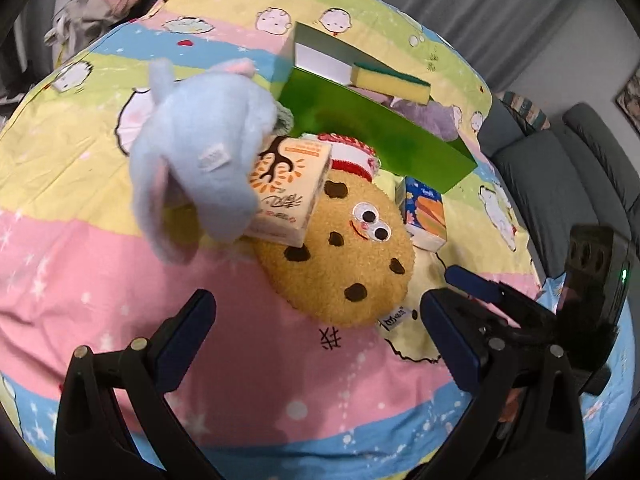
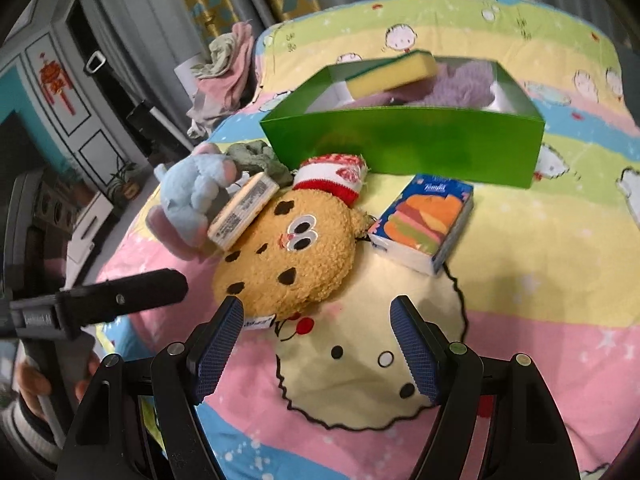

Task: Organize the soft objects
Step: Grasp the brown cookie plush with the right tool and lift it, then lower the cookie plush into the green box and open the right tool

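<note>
On the bed's cartoon-print sheet [image 2: 520,280], the cookie plush [image 2: 288,252] lies face up near the middle, its long axis running from the bed's near edge toward the green box [image 2: 400,140], the red-and-white knit hat [image 2: 332,178] pointing at the box's front wall and the small white tag at its bottom end pointing back at the grippers. A tan tissue pack [image 2: 242,210] leans tilted on the cookie's left shoulder, printed with a dark tree and Chinese characters too distorted to read; its end panel carries a barcode label. The blue plush [image 2: 192,196] sits against that pack toward the bed's left edge, a white sewn tag on its back, with a grey-green cloth [image 2: 260,160] just behind it. Right of the cookie lies a hamburger-print tissue pack [image 2: 424,224], its top reading "Tempo", long axis angled toward the box. Inside the box rest a purple fluffy item [image 2: 460,84] and, propped on the rim, a yellow-and-green sponge [image 2: 392,72]. The left gripper [image 1: 316,336] hangs released, jaws wide, over the cookie's lower edge; the right gripper [image 2: 316,344] is likewise released, fingers apart beside the tag.
</note>
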Available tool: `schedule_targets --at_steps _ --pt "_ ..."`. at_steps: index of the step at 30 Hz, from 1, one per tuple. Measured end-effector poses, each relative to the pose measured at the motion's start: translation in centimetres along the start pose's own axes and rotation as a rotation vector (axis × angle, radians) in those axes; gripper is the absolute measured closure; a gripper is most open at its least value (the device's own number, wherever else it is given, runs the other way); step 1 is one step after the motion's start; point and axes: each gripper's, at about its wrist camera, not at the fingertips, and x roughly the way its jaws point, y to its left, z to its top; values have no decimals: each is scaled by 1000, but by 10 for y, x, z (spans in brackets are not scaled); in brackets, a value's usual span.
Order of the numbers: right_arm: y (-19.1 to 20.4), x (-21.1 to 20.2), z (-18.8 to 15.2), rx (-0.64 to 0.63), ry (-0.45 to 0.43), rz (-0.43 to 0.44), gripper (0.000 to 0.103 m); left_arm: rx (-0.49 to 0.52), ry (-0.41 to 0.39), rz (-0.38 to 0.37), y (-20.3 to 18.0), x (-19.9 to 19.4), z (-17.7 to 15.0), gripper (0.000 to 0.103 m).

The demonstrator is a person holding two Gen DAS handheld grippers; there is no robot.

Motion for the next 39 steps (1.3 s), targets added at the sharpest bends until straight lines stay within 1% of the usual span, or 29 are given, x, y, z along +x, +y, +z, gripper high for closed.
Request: schedule_targets --at_steps 5,7,9,11,12,13,15,16,17,18,20,22,25,26,27,29,33,39 --pt "-10 15 7 65 6 51 27 22 20 -33 0 18 5 3" --pt "-15 22 11 104 8 87 27 21 20 -48 1 23 7 7" --pt "-20 29 15 138 13 102 27 15 32 -52 4 29 9 13" --pt "-23 37 18 160 24 118 31 14 48 -51 6 35 9 17" --pt "-25 41 19 170 30 134 32 16 44 -52 6 35 9 17" --pt "-26 45 21 181 36 159 37 19 37 -55 6 35 9 18" --pt "-26 54 23 189 47 185 43 9 37 -68 7 36 11 28" --pt "-25 58 25 190 51 180 50 -5 37 -79 10 37 13 30" --pt "-25 61 26 192 54 174 55 -21 39 -95 13 37 14 34" --pt "-25 63 27 195 55 172 61 -40 40 -99 18 38 14 43" --pt "-25 67 27 205 57 175 66 -53 38 -100 21 37 14 50" --pt "-24 68 27 202 59 181 71 -68 30 -109 23 36 12 53" --pt "-22 68 24 195 59 196 78 -77 32 -113 23 35 10 63" --pt "-22 66 24 197 57 205 79 -79 36 -118 22 35 9 72" --pt "-21 63 22 199 50 215 80 -78 40 -118 21 33 8 76" --pt "-20 57 18 195 47 214 81 -61 45 -124 15 29 4 77" --pt "-15 33 7 164 36 203 82 -25 47 -160 -2 14 -5 79" --pt "-18 -12 -2 165 -25 200 82 40 2 -217 -34 -9 -5 80"
